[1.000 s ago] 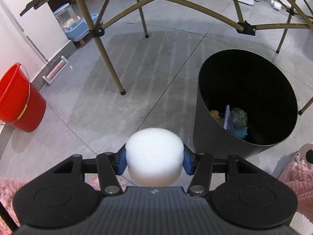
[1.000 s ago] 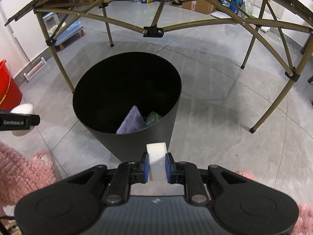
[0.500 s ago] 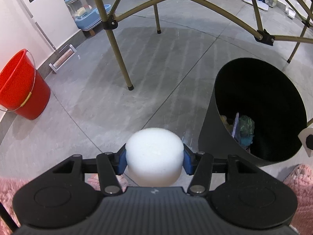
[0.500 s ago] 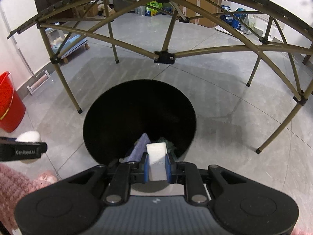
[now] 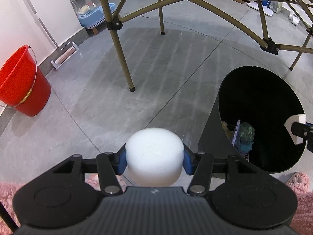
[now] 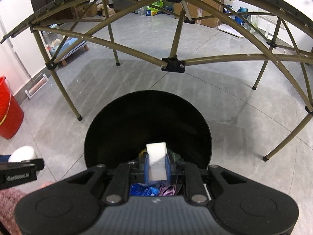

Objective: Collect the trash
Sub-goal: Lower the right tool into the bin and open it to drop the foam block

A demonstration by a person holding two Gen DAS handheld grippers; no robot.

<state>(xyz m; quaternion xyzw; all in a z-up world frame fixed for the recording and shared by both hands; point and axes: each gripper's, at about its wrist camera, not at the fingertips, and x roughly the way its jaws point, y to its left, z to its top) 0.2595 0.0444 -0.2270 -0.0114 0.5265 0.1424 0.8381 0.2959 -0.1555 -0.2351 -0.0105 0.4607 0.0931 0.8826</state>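
My left gripper [image 5: 154, 159] is shut on a round white foam puck [image 5: 154, 156] and holds it above the floor, left of the black trash bin [image 5: 213, 129]. My right gripper [image 6: 157, 165] is shut on a small white foam block [image 6: 156, 161] and holds it over the open mouth of the bin [image 6: 148, 121]. Crumpled wrappers [image 6: 150, 190] lie in the bin's bottom. The right gripper's block also shows in the left wrist view [image 5: 295, 127], over the bin. The left gripper with its puck shows at the left of the right wrist view [image 6: 21, 154].
A red bucket [image 5: 21, 82] stands by the wall at left. The legs of a folding frame [image 5: 121, 45] rise behind the bin. A pink shaggy rug [image 5: 7, 195] lies under the grippers. Boxes and bags [image 6: 154, 9] are at the far wall.
My right gripper has moved forward with the foam block, from before the bin's near rim to over its mouth. My left gripper has drifted left and back with the puck.
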